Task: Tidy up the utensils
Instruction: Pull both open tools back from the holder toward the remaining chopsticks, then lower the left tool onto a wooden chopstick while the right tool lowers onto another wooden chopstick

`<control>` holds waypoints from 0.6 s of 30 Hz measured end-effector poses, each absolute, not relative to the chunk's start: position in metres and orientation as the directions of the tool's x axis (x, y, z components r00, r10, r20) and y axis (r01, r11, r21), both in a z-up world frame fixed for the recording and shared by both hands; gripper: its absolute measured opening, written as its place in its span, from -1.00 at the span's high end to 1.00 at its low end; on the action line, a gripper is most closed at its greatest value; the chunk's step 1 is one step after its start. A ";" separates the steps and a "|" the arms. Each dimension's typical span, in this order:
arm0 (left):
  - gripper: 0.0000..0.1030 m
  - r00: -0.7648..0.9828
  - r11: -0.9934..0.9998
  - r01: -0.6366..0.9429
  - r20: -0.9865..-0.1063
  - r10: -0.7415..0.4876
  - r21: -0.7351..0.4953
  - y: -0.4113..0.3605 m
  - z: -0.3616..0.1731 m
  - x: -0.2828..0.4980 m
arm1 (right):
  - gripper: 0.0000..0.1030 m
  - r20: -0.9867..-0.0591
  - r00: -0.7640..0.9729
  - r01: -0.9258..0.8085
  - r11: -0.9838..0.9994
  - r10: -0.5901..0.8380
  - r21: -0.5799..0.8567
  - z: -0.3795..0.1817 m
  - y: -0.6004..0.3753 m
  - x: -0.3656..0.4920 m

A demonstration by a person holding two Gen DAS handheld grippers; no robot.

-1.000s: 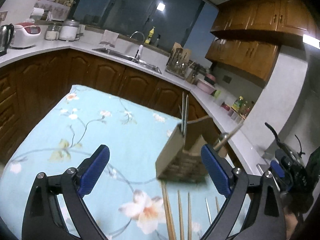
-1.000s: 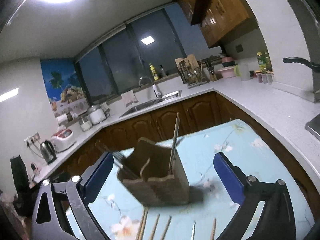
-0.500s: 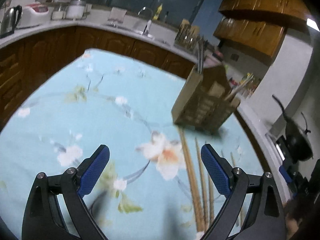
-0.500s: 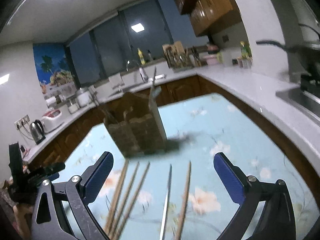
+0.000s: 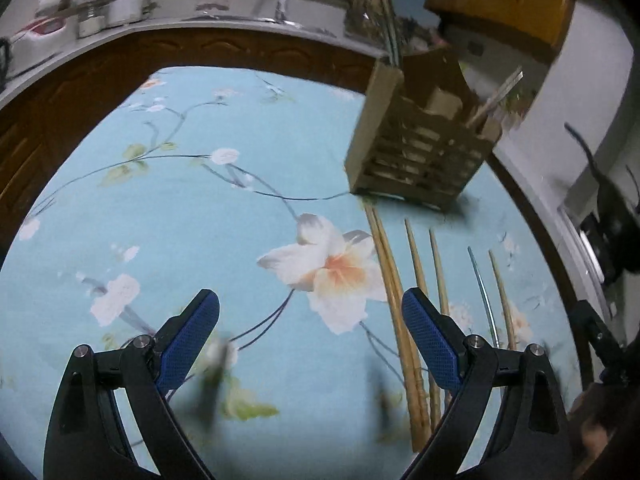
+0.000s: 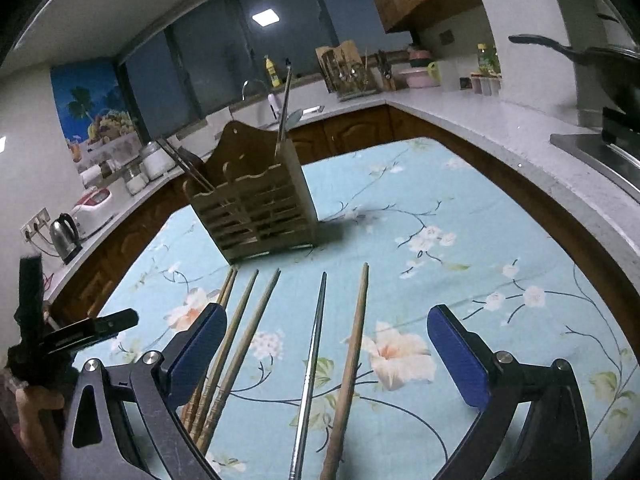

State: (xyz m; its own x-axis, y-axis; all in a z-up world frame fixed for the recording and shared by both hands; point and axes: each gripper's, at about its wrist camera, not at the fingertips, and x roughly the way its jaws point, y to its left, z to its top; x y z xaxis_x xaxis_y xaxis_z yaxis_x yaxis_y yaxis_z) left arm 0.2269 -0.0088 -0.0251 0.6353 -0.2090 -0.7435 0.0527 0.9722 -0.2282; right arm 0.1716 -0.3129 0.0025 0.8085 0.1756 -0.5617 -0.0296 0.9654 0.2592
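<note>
A slatted wooden utensil holder [image 6: 256, 204] stands on the floral blue tablecloth [image 6: 460, 216], with a few chopsticks upright in it. It also shows in the left wrist view [image 5: 420, 144]. Several wooden chopsticks [image 6: 240, 332] and one metal chopstick [image 6: 314, 352] lie side by side in front of it. They show in the left wrist view as wooden chopsticks [image 5: 394, 292] and a metal one [image 5: 482, 288]. My right gripper [image 6: 324, 356] is open and empty above the loose chopsticks. My left gripper [image 5: 310, 340] is open and empty, left of the chopsticks.
A white counter [image 6: 500, 120] with wooden cabinets wraps the table. It carries a sink [image 6: 280, 108], a kettle [image 6: 66, 232], a rice cooker [image 6: 94, 204], jars and a knife rack [image 6: 348, 68]. A black pan [image 6: 592, 64] sits on the stove at right.
Both grippers have tilted down toward the table. The loose chopsticks now fill more of each view, and the holder sits farther up the frame. Both grippers stay open.
</note>
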 end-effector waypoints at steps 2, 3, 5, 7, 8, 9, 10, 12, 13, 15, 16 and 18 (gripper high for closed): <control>-0.83 0.616 0.978 0.064 -0.763 -0.196 -0.199 -0.019 -0.026 0.239 | -0.97 -0.572 0.801 -0.024 0.964 0.176 0.263 0.000 -0.313 0.174; -0.83 0.613 0.979 0.071 -0.766 -0.193 -0.190 -0.023 -0.027 0.245 | -0.97 -0.579 0.797 -0.020 0.964 0.175 0.265 -0.001 -0.314 0.176; -0.83 0.608 0.984 0.079 -0.775 -0.172 -0.157 -0.033 -0.028 0.259 | -0.96 -0.586 0.791 -0.017 0.963 0.177 0.269 -0.002 -0.315 0.179; -0.76 0.599 0.987 0.085 -0.785 -0.157 -0.133 -0.042 -0.032 0.275 | -0.96 -0.589 0.789 -0.010 0.962 0.175 0.272 -0.003 -0.317 0.181; -0.68 0.590 0.988 0.085 -0.793 -0.152 -0.126 -0.045 -0.034 0.284 | -0.96 -0.593 0.786 -0.005 0.961 0.174 0.275 -0.005 -0.318 0.183; -0.63 0.581 0.988 0.087 -0.799 -0.152 -0.125 -0.048 -0.035 0.292 | -0.96 -0.598 0.783 -0.001 0.960 0.174 0.278 -0.006 -0.320 0.185; -0.60 0.573 0.988 0.091 -0.805 -0.152 -0.122 -0.051 -0.037 0.301 | -0.95 -0.602 0.779 0.005 0.959 0.174 0.284 -0.007 -0.322 0.186; -0.48 0.557 0.991 0.090 -0.819 -0.136 -0.103 -0.057 -0.043 0.317 | -0.90 -0.606 0.777 0.013 0.958 0.170 0.286 -0.008 -0.326 0.190; -0.46 0.547 0.990 0.093 -0.825 -0.139 -0.105 -0.059 -0.047 0.323 | -0.83 -0.613 0.773 0.020 0.959 0.163 0.281 -0.009 -0.328 0.193; -0.40 0.526 0.986 0.102 -0.834 -0.165 -0.130 -0.063 -0.053 0.333 | -0.72 -0.624 0.765 0.028 0.960 0.159 0.280 -0.011 -0.331 0.198; -0.36 0.519 0.986 0.108 -0.839 -0.167 -0.129 -0.065 -0.057 0.337 | -0.64 -0.628 0.761 0.031 0.959 0.161 0.283 -0.011 -0.332 0.200; -0.25 0.532 0.990 0.122 -0.836 -0.130 -0.076 -0.071 -0.060 0.338 | -0.52 -0.635 0.756 0.038 0.958 0.158 0.284 -0.012 -0.335 0.205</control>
